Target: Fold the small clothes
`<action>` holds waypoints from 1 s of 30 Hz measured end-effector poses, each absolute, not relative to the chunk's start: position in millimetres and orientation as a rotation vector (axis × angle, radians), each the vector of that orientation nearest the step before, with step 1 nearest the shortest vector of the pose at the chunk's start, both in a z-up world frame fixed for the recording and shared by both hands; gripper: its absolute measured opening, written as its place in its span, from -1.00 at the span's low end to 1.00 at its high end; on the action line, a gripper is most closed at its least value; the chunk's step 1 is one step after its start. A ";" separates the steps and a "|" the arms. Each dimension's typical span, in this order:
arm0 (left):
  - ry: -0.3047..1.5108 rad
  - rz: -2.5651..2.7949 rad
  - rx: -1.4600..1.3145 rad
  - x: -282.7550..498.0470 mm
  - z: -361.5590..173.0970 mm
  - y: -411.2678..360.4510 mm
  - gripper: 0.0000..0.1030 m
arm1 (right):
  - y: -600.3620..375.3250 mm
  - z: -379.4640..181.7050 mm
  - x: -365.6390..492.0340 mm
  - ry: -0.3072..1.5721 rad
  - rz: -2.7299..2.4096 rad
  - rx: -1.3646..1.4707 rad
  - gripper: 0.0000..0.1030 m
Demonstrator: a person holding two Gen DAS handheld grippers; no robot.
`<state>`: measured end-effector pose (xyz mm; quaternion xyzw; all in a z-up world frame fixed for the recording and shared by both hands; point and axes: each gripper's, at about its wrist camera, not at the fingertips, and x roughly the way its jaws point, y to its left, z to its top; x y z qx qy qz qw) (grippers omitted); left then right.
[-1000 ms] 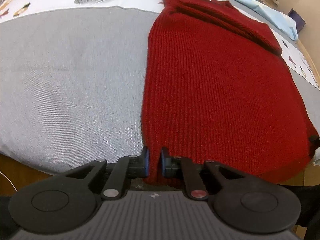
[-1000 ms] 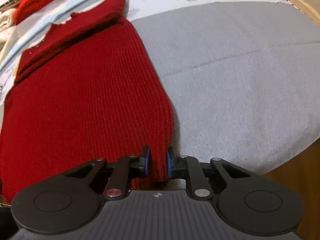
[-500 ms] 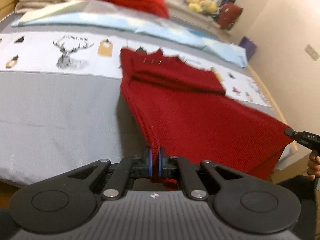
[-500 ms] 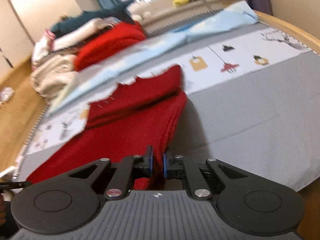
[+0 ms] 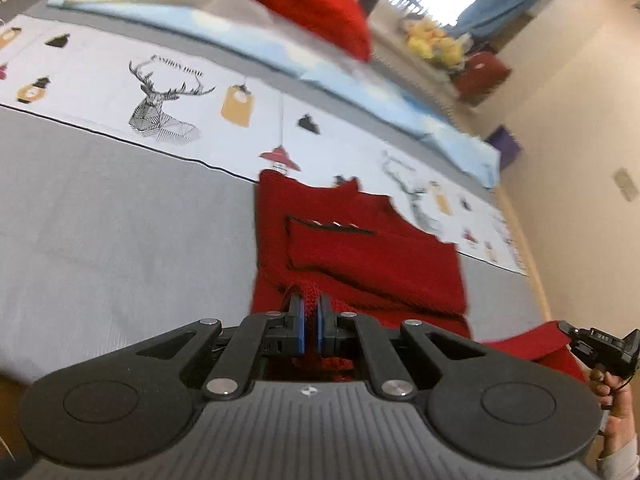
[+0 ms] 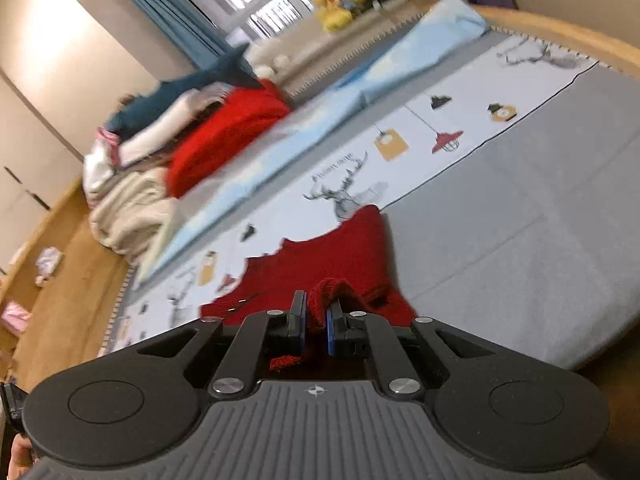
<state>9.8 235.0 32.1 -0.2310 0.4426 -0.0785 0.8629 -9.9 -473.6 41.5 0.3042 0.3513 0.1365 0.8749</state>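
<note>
- Left gripper (image 5: 309,322) has its jaws drawn narrow on a bunched corner of the red sweater (image 5: 360,256), the knit pinched between the blue pads.
- Right gripper (image 6: 316,326) grips the other near corner the same way, jaws narrow with a ridge of red knit standing up between them; its tip also shows at the right edge of the left view, with the hem stretched between the two.
- Just beyond the fingers, the rest of the sweater lies on the grey bedspread (image 5: 100,220), its far end reaching onto the white printed band (image 5: 100,76). A folded panel already lies across its upper part.
- Judging by this, the step in hand is the bottom-to-top fold: the hem is lifted and being carried toward the neckline.
- The next move would call for both corners to travel forward level with each other, then come down square on the far edge before the jaws let go; uneven travel would likely skew the fold.
- Farther off, the band carries a deer drawing (image 5: 164,108) with a line of lettering above the antlers, too blurred to read, plus hanging tags and lamps.
- Beyond that lie a pale blue cloth (image 6: 320,128) and a pile of clothes (image 6: 160,160), with a yellow soft toy (image 6: 340,4) by the window.
</note>
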 end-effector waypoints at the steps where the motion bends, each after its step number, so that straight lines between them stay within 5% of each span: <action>1: 0.945 -0.152 -0.476 31.3 22.3 237.0 -0.89 | -471.5 32.4 12.5 0.758 0.272 0.637 -0.84; 6: 1.004 -0.084 -0.460 110.2 -20.6 240.3 -0.82 | -459.7 -5.9 105.3 0.870 0.154 0.633 -0.75; 8: 0.982 -0.052 -0.474 116.0 -35.7 249.4 -0.62 | -457.9 -16.6 125.6 0.835 0.101 0.636 -0.56; 9: 0.997 -0.040 -0.495 113.9 -45.5 255.3 -0.35 | -456.3 -21.5 131.0 0.811 0.073 0.600 -0.49; 10: 1.047 -0.010 -0.510 113.4 -51.2 259.2 -0.30 | -456.4 -29.2 133.1 0.805 0.049 0.582 -0.34; 13: 1.044 0.018 -0.548 108.9 -53.9 269.2 -0.11 | -455.7 -52.4 139.8 0.937 0.048 0.607 -0.30; 17: 1.098 -0.010 -0.482 109.8 -70.0 260.4 0.02 | -442.6 -53.8 139.4 0.939 0.093 0.531 0.12; 20: 1.167 -0.014 -0.462 118.9 -83.8 247.5 0.03 | -432.7 -77.6 141.9 1.021 0.092 0.470 0.17; 22: 1.156 -0.038 -0.458 125.1 -84.6 238.3 0.21 | -431.9 -91.5 145.2 1.084 0.065 0.476 0.17; 30: 1.162 -0.003 -0.457 149.7 -96.6 220.9 0.23 | -428.9 -101.1 152.1 1.090 0.073 0.520 0.17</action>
